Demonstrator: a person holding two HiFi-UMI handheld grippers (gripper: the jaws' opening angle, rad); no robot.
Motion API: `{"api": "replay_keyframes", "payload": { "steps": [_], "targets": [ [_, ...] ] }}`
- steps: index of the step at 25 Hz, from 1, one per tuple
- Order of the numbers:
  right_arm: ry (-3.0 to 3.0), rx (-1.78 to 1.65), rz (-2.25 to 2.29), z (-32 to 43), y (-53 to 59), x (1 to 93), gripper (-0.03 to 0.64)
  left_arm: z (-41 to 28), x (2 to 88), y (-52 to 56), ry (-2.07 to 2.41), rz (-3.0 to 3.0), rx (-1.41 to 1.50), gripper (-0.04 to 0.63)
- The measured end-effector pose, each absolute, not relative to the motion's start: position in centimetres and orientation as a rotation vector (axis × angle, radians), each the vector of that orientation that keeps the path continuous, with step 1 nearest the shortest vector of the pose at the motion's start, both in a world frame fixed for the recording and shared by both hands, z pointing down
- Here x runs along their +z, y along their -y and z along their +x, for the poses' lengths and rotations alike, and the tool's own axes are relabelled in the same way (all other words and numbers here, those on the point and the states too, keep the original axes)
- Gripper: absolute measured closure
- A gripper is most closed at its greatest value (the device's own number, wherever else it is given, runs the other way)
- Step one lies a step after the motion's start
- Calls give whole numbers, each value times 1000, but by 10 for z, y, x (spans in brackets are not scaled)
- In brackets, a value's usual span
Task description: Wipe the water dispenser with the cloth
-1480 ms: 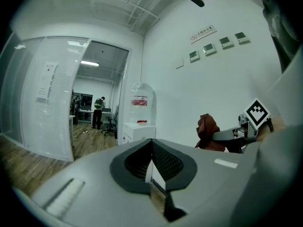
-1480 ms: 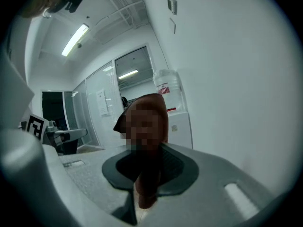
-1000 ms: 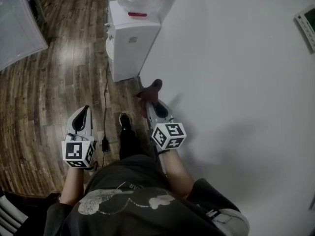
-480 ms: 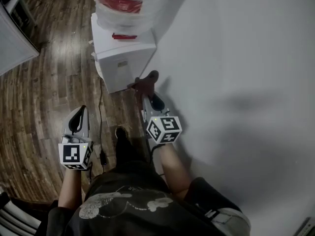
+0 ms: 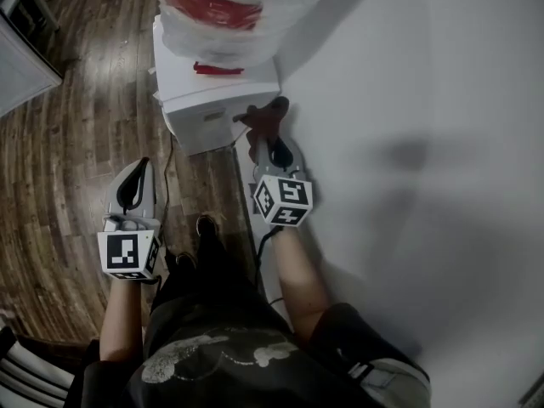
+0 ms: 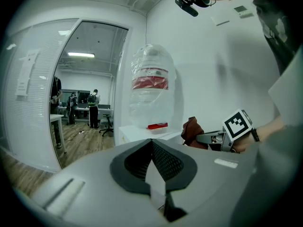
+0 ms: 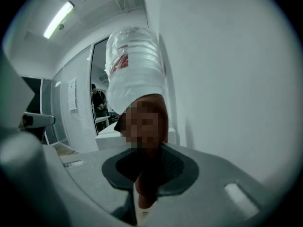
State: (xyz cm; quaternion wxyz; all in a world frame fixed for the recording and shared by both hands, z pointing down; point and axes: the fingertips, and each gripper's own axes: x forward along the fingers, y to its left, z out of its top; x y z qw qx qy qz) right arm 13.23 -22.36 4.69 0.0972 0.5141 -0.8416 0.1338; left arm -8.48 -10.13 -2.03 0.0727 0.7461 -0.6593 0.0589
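Right gripper [image 5: 265,145] is clamped on the cloth [image 5: 267,116], a brownish-red wad that sticks out past the tips. In the right gripper view the fabric runs right down btw the two jaws. The cloth sits at the near right corner of the water dispenser [image 5: 212,100]. It's either up against the white top edge or just shy of it, can't tell which from the head view tbh. The wall [image 5: 408,143] is just to the right of that gripper. The big clear bottle [image 5: 223,7] w/ the red label stands on the dispenser, ahead of the gripper and a bit to its left.

Left gripper [image 5: 140,170] is closed w/ nothing in it, jaws pressed together in its own view. It's held well to the left of the right gripper and nearer the person, over the wood floor [image 5: 76,160] and well apart from the dispenser. From its cam the dispenser & bottle are straight ahead, w/ the cloth and right gripper off to the right. A black cable [image 5: 167,189] runs along the floor btw the two grippers. Ahead-left of the left gripper, through a doorway [image 6: 94,79], a few ppl [image 6: 93,107] stand in another room.
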Motion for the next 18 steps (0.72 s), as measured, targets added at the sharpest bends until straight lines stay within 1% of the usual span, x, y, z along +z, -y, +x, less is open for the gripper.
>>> {"api": "replay_keyframes", "payload": {
  "steps": [4,7,12,18],
  "targets": [
    [2444,425,1584,136,218,60,560,-79,-16,105,1912,2321,164,577],
    [2458,429,1614,126,220,58,560,-87,-4,104,1899,2336,168,577],
    [2489,411,1680,119,232,74,560,-102,32,106,1913,2337,150,577],
    [2523,335,1741,116,266,99,560,-105,74,136,1896,2340,130,577]
  ]
}}
